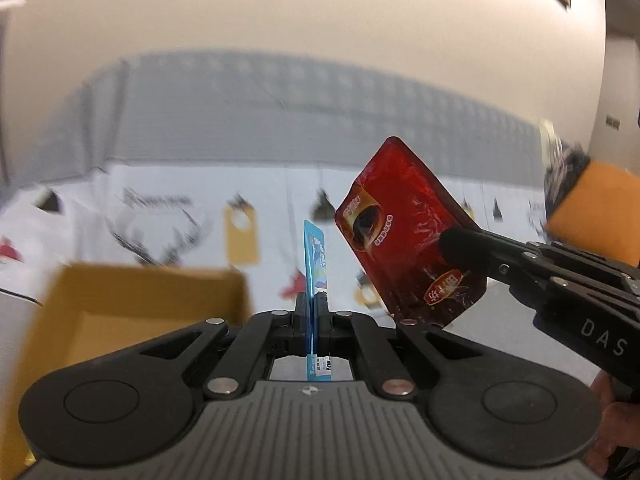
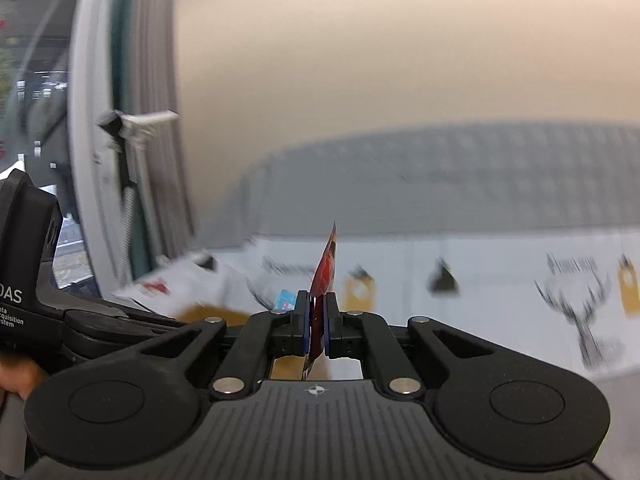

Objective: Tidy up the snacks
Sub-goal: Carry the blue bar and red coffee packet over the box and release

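My left gripper (image 1: 311,306) is shut on a thin blue snack packet (image 1: 316,258), held edge-on and upright above the table. My right gripper (image 2: 316,312) is shut on a red snack packet (image 2: 326,270), seen edge-on. In the left wrist view the same red packet (image 1: 404,220) shows its face, pinched by the right gripper (image 1: 454,246) coming in from the right. The blue packet's tip (image 2: 286,300) shows just left of the right gripper's fingers. An open cardboard box (image 1: 120,300) sits low on the left, beside and below the left gripper.
A white tablecloth (image 1: 168,208) with deer and tag prints covers the table. A grey sofa back (image 1: 280,120) runs behind it. An orange box with dark packets (image 1: 592,208) is at the far right. A window frame (image 2: 104,120) stands at the left.
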`<state>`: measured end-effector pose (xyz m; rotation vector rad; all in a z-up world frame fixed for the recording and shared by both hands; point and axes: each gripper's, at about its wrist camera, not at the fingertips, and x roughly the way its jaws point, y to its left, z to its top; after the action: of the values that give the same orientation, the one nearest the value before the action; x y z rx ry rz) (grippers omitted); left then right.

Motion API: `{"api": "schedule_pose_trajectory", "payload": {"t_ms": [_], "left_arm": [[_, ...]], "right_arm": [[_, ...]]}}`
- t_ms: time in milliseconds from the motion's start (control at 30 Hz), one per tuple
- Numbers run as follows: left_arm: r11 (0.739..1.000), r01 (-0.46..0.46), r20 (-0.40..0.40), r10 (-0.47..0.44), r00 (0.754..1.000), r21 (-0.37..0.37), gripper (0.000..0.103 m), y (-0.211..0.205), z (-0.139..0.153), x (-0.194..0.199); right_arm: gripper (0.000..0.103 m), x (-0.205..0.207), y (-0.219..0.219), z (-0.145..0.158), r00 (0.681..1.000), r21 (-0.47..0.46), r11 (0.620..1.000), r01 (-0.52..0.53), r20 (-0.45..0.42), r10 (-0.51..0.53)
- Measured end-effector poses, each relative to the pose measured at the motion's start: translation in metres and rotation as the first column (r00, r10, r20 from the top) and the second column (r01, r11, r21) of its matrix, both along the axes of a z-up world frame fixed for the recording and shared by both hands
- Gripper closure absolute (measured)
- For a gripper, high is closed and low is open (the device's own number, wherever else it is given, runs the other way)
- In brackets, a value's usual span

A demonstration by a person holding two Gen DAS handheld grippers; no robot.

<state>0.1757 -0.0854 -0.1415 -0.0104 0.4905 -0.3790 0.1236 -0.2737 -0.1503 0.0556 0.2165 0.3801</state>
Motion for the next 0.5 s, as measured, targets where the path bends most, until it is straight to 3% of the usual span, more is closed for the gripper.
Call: {"api": "schedule_pose_trajectory", "payload": {"t_ms": [200,267,367,500], "left_arm": [[0.996,-0.079,0.053,0.081,0.995,-0.028,0.102,0.070,0.019,-0.018],[0.993,-0.098,0.023,0.099,0.995,-0.059,0.102,0.091,0.013,-0.014],[0.987,-0.131,0.001,0.132,0.991,-0.097,0.102,0.119,-0.002,-0.008],[0.982,-0.161,-0.080,0.154,0.985,-0.098,0.102,0.147,-0.040,0.011]], "right_arm": [[0.097,0.003,0.074,0.016,0.996,-0.004,0.996,-0.089,0.018,0.089],[0.097,0.008,0.093,0.012,0.993,0.007,0.993,-0.115,-0.010,0.115],[0.097,0.022,0.112,0.001,0.986,0.095,0.986,-0.136,-0.080,0.144],[0.097,0.038,0.143,-0.029,0.972,0.063,0.985,-0.161,-0.165,0.169]]}}
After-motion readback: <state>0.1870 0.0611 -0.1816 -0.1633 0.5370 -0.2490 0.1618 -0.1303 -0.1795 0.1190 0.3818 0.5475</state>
